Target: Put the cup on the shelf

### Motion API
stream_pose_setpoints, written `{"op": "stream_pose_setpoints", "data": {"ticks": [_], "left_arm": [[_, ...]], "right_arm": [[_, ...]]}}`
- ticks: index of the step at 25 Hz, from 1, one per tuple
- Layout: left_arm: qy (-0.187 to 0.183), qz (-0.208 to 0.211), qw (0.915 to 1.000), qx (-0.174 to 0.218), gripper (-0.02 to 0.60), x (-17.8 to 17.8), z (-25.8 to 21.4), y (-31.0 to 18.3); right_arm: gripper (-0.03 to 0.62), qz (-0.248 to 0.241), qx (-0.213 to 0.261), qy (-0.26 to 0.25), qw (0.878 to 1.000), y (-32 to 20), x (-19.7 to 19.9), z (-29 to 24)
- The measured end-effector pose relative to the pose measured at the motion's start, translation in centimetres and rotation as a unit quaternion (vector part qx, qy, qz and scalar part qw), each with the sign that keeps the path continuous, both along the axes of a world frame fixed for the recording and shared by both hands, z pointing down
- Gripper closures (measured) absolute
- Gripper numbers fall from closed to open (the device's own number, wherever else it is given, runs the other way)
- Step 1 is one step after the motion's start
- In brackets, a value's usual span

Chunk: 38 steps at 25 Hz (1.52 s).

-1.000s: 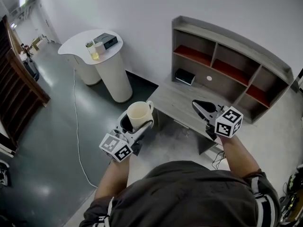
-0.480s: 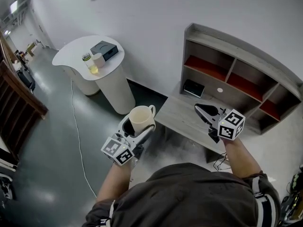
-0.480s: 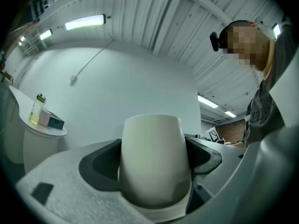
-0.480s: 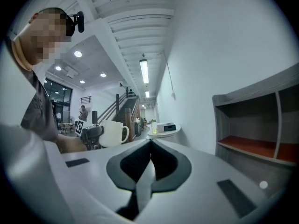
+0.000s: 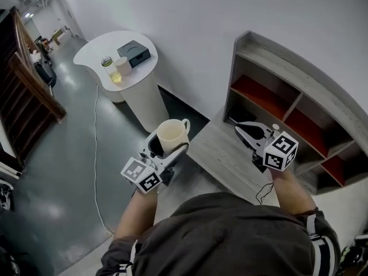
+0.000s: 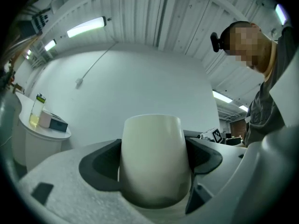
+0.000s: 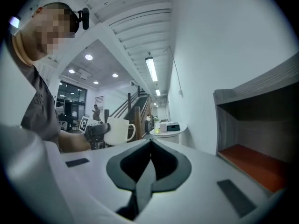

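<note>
A cream cup (image 5: 172, 135) with a handle stands upright between the jaws of my left gripper (image 5: 167, 145), which is shut on it; the left gripper view shows the cup (image 6: 154, 157) filling the gap with the dark pads pressed on both sides. My right gripper (image 5: 246, 130) is shut with nothing in it, its tips touching in the right gripper view (image 7: 150, 146). The grey shelf (image 5: 299, 79) with red compartment floors stands ahead at the right, above a low grey ledge (image 5: 227, 154). Both grippers hover in front of it.
A white rounded counter (image 5: 123, 68) at the left carries a dark box (image 5: 135, 51), a bottle and a small cup. A white cable (image 5: 98, 154) runs across the dark floor. A staircase railing (image 5: 29, 79) borders the far left. The white wall stands behind the shelf.
The view has shifted: the shelf now looms larger and nearer at the right. Both grippers have travelled toward it together, the cup still held, the right gripper still shut.
</note>
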<state>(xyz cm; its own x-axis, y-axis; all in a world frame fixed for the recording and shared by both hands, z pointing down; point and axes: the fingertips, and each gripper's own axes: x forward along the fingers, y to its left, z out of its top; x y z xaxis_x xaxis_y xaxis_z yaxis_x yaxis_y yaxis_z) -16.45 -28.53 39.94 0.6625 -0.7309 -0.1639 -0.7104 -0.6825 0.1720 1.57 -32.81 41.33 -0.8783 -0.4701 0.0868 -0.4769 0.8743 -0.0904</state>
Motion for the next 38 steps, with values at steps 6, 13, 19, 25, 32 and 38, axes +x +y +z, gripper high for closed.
{"op": "stream_pose_setpoints", "data": {"ticks": [6,13,19,25,32,38], "left_arm": [[0.019,-0.057,0.9982,-0.004,0.179,2.9,-0.5,-3.5],[-0.002,-0.022,0.9995,0.021,0.179,3.2,-3.0,-7.2],[-0.024,0.039,0.9964,0.071,0.179,6.1,-7.4,-11.3],[-0.022,0.083,0.9911,0.102,0.179,11.7,-11.3,-15.0],[-0.035,0.097,0.9868,0.125,0.179,17.8,-14.3,-19.1],[-0.048,0.09,0.9862,0.13,0.181,22.5,-15.4,-23.3]], "right_arm": [[0.602,-0.045,0.006,0.011,0.999,-4.4,2.9,-0.1],[0.602,-0.007,0.019,-0.005,1.0,-6.8,2.9,-1.3],[0.602,0.051,0.033,-0.007,0.998,-7.6,3.8,-4.0],[0.602,0.099,0.052,0.005,0.994,-9.1,6.5,-7.7],[0.602,0.144,0.072,0.015,0.987,-11.2,10.5,-11.3],[0.602,0.158,0.081,0.017,0.984,-11.7,13.0,-12.7]]}}
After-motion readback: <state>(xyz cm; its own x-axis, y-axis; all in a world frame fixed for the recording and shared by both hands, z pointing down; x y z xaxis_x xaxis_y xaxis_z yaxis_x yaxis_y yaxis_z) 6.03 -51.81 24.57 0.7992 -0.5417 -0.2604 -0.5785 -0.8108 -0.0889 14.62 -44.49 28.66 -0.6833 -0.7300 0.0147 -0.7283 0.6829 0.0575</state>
